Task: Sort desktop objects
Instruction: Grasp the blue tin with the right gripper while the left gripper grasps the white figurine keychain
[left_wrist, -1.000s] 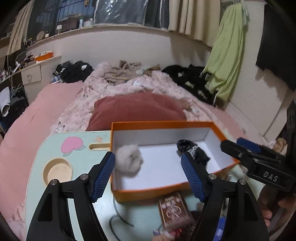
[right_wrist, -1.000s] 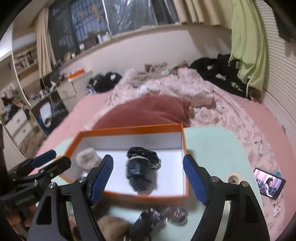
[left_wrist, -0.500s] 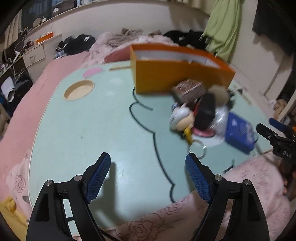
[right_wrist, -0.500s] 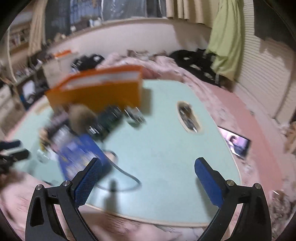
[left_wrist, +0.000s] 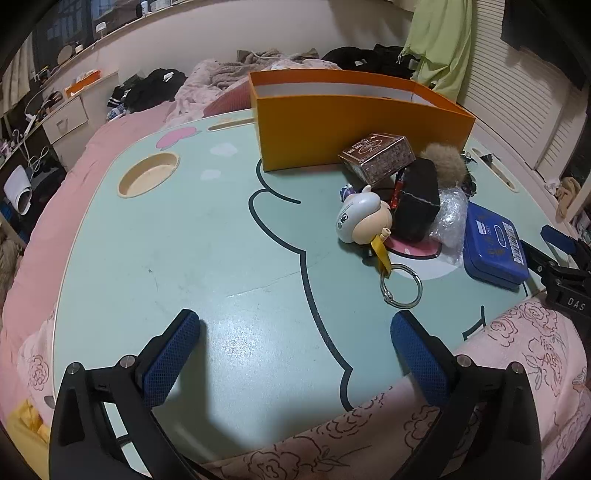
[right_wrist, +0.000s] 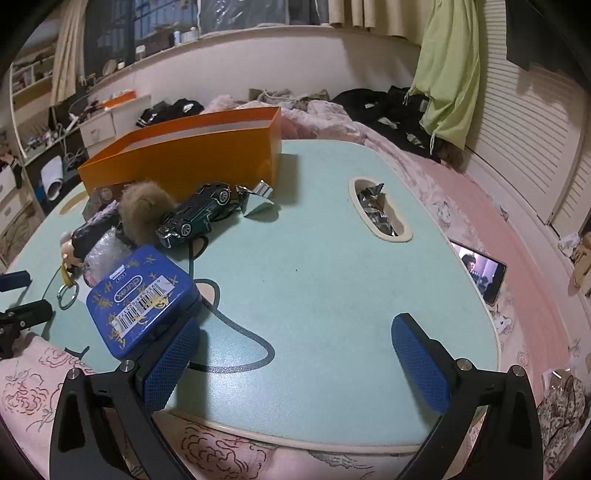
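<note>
Both claws are hanging over the near edge of the mint desk (left_wrist: 166, 258): the left claw (left_wrist: 295, 347) and the right claw (right_wrist: 295, 350) are each opening wide, gripping nothing. Beyond them a blue tin (right_wrist: 142, 295), a figurine keychain (left_wrist: 364, 218) and a toy car (right_wrist: 195, 214) are lying clustered, with the orange box (left_wrist: 354, 125) standing at the desk's far side.

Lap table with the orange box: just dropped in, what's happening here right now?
A person holds two grippers low over the near edge of the mint lap table. The left gripper and right gripper hold nothing; both sets of jaws are opening. The orange box stands at the back. Before it lie a toy car, blue tin, keychain figure, fur pompom and brown card box, still unsorted.
</note>
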